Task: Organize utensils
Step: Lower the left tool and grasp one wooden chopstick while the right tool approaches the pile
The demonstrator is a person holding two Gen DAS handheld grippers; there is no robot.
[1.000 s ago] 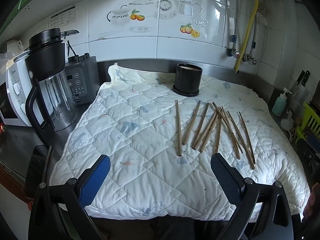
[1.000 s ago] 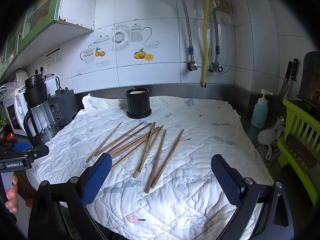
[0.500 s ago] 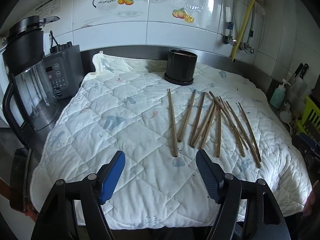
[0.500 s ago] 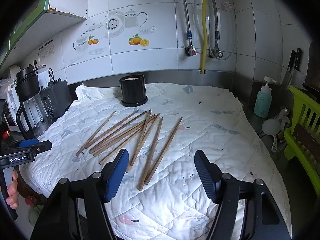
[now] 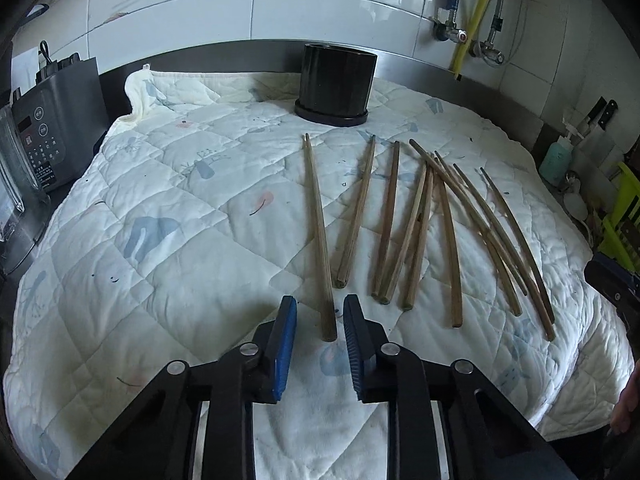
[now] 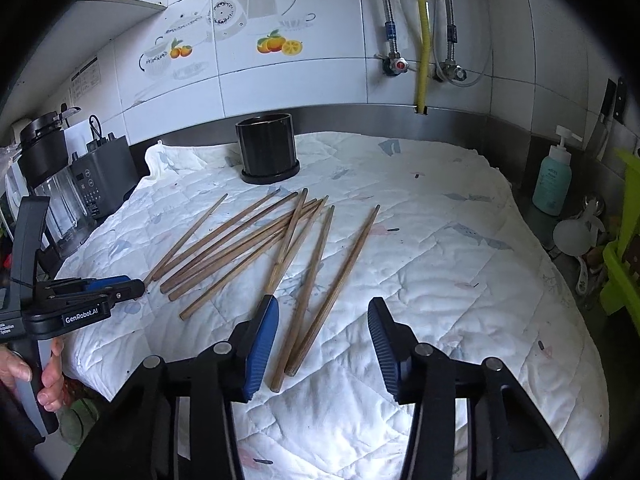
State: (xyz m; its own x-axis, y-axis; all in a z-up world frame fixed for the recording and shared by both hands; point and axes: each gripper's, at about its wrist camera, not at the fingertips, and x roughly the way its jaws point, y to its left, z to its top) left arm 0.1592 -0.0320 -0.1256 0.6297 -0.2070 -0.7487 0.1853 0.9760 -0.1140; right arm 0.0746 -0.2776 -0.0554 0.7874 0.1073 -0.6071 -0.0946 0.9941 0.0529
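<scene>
The left gripper [image 5: 320, 320] is down at the near edge of the bench, its blue pads [image 5: 289, 332] drawn in to a narrow gap, and right in that gap sits the thick near end of the leftmost chopstick [image 5: 318, 236]. The pads flank that end, just beside it on either side; whether they touch the wood is hard to tell, and nothing is clamped yet. That stick runs almost straight away from the gripper, its long axis pointing toward the black holder [image 5: 336, 80] at the back edge of the bench, so the fingers straddle it crosswise. It looks like a clean line-up for a pinch on the end.

Over on the other side, the right gripper [image 6: 322, 332] hangs wide apart and carries nothing. Two chopsticks [image 6: 316, 296] lie between its fingers with their near ends toward it, slanting away and slightly right toward the middle of the bench.

The rest of the chopsticks [image 5: 440, 224] fan out on the white quilted cloth [image 5: 180, 220], several crossing one another toward the right edge, all well short of the holder. None is in it yet.

The left gripper is plainly nearer its target: a small squeeze should take the leftmost stick, which lies apart from its neighbours and should lift away alone.
</scene>
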